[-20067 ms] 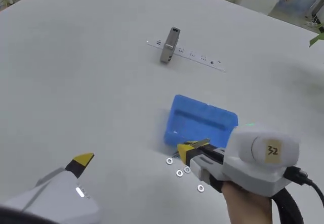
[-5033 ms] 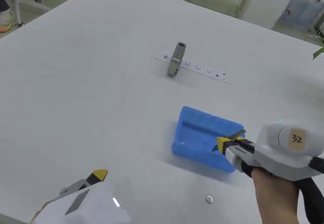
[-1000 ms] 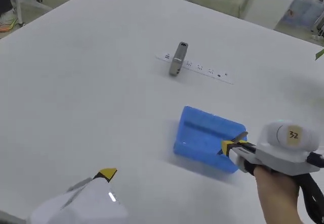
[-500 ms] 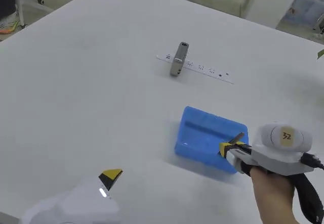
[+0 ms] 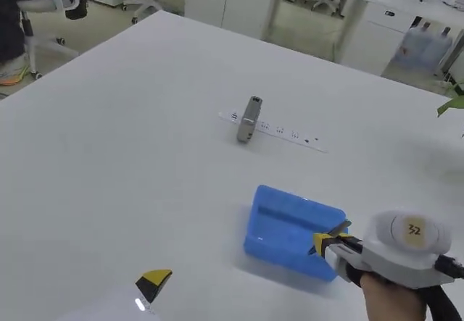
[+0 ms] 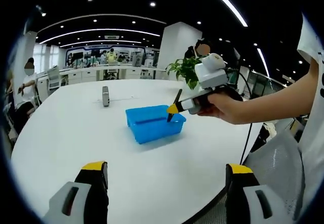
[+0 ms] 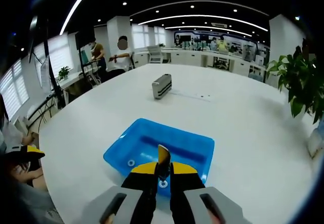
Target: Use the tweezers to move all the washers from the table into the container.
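Washers (image 7: pixel 131 162) have moved off the worktop (image 5: pixel 145 154) and now lie in the blue container (image 7: pixel 177 135). Right hand-held gripper (image 7: pixel 159 171) clamps tweezers (image 7: pixel 163 155) over it; left hand-held gripper (image 6: pixel 166 168) wide, idle. Task looks done.

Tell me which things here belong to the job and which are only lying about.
Job: container, washers in it, tweezers, right tool holding them.
Lying about: power strip, grey adapter on it, plant.
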